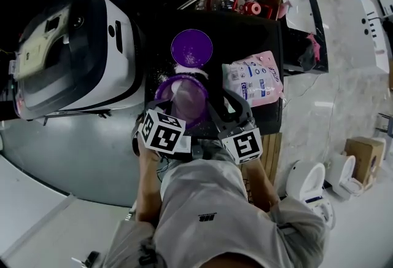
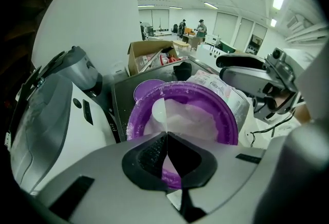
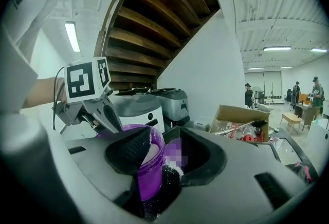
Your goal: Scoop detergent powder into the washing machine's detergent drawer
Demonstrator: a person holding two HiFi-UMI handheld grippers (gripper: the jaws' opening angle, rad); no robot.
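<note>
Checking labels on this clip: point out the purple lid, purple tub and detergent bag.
purple lid (image 1: pixel 191 47): head view, centre of its top.
purple tub (image 2: pixel 226 117): left gripper view, right side of rim.
detergent bag (image 1: pixel 253 79): head view, middle of printed front.

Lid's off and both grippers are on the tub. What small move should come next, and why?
Probably free the right gripper from the purple tub and go for the white scoop-like piece in the powder, with the left gripper holding the near rim to steady it. The lid lies apart behind the tub, so the powder is open.
</note>
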